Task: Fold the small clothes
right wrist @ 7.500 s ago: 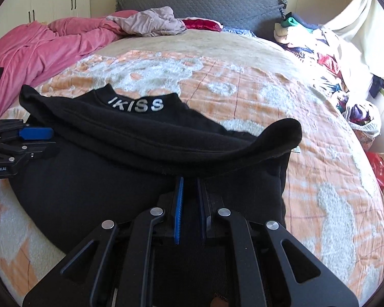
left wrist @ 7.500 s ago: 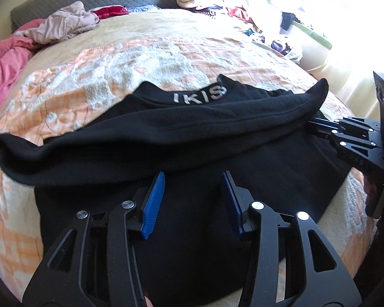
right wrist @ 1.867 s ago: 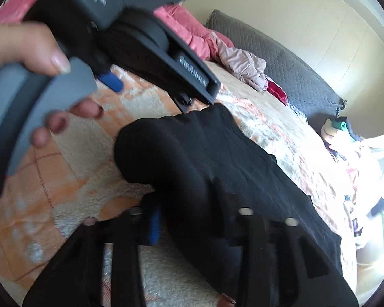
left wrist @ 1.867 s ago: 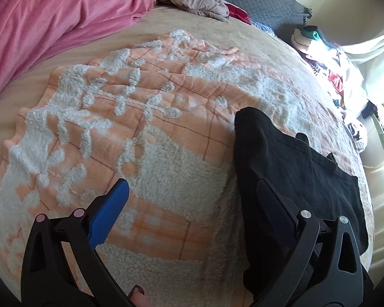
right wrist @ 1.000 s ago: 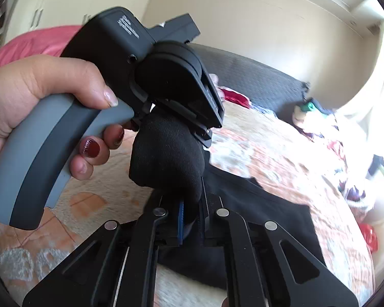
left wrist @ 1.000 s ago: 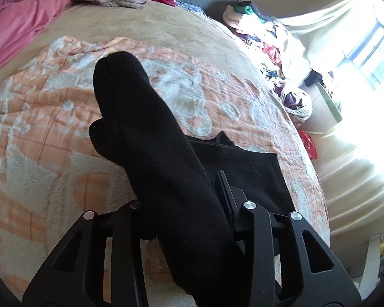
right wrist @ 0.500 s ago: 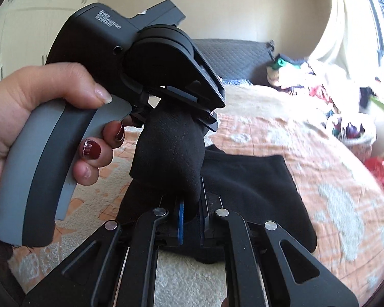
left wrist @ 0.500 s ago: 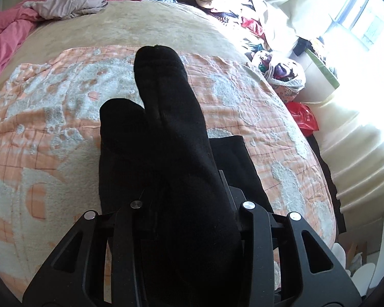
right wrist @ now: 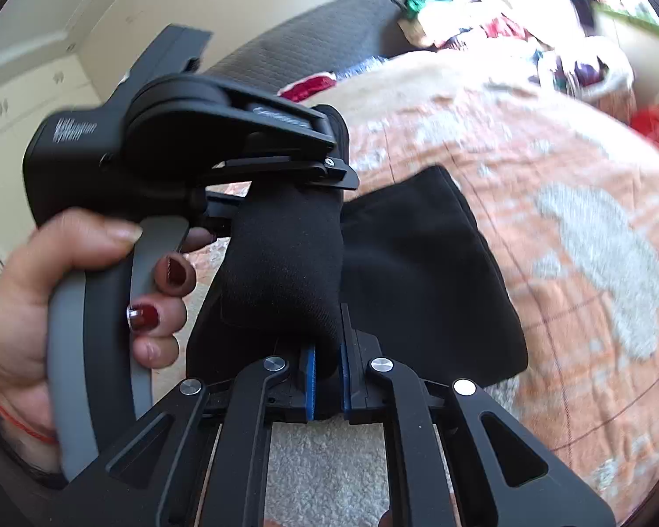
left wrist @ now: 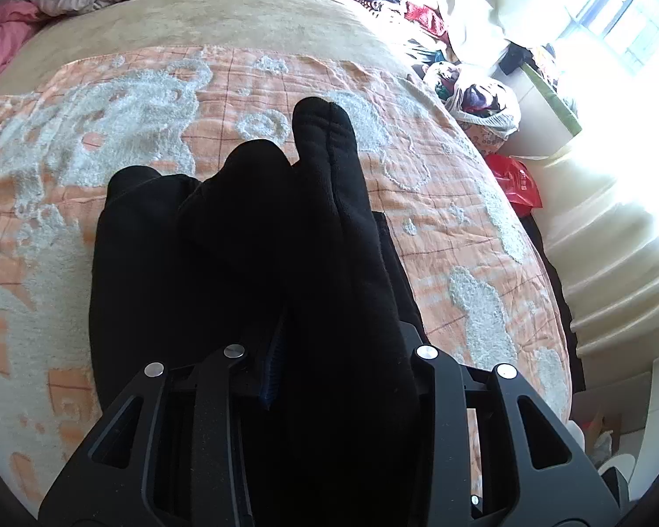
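Daylight poured in from the window (left wrist: 615,17) at two o'clock in my left wrist view, blowing that corner out to white glare. The black garment (left wrist: 250,263) read as a near-featureless dark mass. My right wrist view was smeared with motion blur, worst toward one o'clock. Both views bowed at the rims, with dark corners from the fisheye.

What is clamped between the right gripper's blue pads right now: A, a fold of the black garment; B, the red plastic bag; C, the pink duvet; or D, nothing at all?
A: in the right wrist view the right gripper has its blue pads pressed on a bunched fold of the black garment, whose remainder lies on the orange blanket.
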Tool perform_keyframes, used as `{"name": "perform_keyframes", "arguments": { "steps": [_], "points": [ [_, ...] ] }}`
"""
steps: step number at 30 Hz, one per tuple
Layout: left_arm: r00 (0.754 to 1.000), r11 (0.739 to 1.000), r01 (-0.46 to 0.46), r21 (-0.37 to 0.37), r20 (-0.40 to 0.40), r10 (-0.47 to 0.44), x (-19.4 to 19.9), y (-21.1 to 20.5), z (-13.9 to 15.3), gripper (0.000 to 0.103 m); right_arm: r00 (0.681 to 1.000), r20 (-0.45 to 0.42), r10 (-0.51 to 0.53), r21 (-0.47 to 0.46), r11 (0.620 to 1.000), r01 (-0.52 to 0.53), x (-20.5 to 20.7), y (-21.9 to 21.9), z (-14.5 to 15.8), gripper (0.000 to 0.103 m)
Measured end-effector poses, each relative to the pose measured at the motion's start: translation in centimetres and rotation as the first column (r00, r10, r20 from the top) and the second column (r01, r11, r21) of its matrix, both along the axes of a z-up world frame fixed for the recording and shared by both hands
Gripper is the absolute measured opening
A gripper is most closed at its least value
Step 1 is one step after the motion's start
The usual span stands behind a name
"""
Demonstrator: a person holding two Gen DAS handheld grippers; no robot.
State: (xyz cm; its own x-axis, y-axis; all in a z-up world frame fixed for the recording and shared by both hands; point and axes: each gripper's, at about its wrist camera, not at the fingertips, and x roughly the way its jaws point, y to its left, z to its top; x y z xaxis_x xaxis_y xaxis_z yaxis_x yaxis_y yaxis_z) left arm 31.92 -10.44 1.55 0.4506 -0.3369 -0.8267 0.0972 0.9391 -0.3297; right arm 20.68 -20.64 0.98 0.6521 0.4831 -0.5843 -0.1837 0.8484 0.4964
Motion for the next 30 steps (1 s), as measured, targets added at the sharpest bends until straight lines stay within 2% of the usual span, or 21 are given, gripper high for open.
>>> {"name": "perform_keyframes", "arguments": {
  "steps": [2, 11, 14, 16, 18, 21, 23, 25, 27, 28, 29, 30],
  "points": [
    [1.0, 1.0, 0.003, -0.006, -0.008, -0.003, 0.2, -0.4, -0.5, 0.027, 0.999, -0.04, -0.009, 0.052, 0.999, 0.011, 0.4, -0.9, -0.4, 0.007],
    [0.999, 1.0, 0.009, -0.02, -0.04, -0.009, 1.5, -1.8, -1.9, 0.03, 0.99, -0.126, -0.055, 0.142, 0.987, 0.073, 1.2, -2.6, -1.2, 0.007],
    [0.999, 0.999, 0.025, -0.036, -0.047, -0.027, 2.0, -2.3, -2.4, 0.04, 0.98, -0.189, -0.059, 0.218, 0.971, 0.1, 1.3, -3.7, -2.4, 0.009],
    [0.998, 0.995, 0.045, -0.09, -0.04, -0.049, 2.1, -2.4, -2.6, 0.06, 0.967, -0.249, -0.058, 0.274, 0.953, 0.128, 2.1, -4.8, -3.7, 0.011],
    [0.998, 0.985, 0.046, -0.167, -0.041, -0.054, 2.1, -2.1, -2.4, 0.063, 0.952, -0.3, -0.06, 0.332, 0.929, 0.163, 2.2, -5.8, -4.8, 0.012],
    [0.999, 0.978, 0.045, -0.204, -0.007, -0.047, 1.4, -1.4, -1.2, 0.063, 0.937, -0.348, -0.025, 0.416, 0.892, 0.178, 2.4, -6.7, -5.9, 0.012],
    [0.999, 0.979, 0.038, -0.202, 0.032, -0.033, 0.6, -0.5, -0.1, 0.063, 0.934, -0.357, -0.005, 0.441, 0.88, 0.173, 2.3, -6.9, -5.8, 0.018],
    [0.997, 0.987, 0.027, -0.159, 0.077, -0.015, -0.4, 0.8, 0.9, 0.063, 0.939, -0.344, -0.002, 0.438, 0.884, 0.163, 2.1, -7.1, -5.3, 0.022],
    [0.991, 0.997, -0.008, -0.074, 0.13, 0.018, -1.9, 2.5, 1.5, 0.063, 0.949, -0.316, 0.002, 0.427, 0.893, 0.14, 2.9, -7.4, -4.5, 0.037],
    [0.989, 0.999, -0.022, -0.035, 0.143, 0.027, -2.4, 3.2, 1.5, 0.063, 0.955, -0.295, 0.025, 0.421, 0.901, 0.106, 3.0, -7.3, -3.9, 0.052],
    [0.988, 0.999, -0.036, 0.002, 0.149, 0.036, -2.9, 3.8, 1.4, 0.063, 0.96, -0.276, 0.049, 0.411, 0.909, 0.072, 3.2, -7.1, -3.3, 0.061],
    [0.987, 0.998, -0.051, 0.036, 0.152, 0.045, -3.7, 4.5, 1.0, 0.063, 0.963, -0.265, 0.056, 0.401, 0.914, 0.058, 3.7, -7.6, -2.8, 0.062]
  ]
}}
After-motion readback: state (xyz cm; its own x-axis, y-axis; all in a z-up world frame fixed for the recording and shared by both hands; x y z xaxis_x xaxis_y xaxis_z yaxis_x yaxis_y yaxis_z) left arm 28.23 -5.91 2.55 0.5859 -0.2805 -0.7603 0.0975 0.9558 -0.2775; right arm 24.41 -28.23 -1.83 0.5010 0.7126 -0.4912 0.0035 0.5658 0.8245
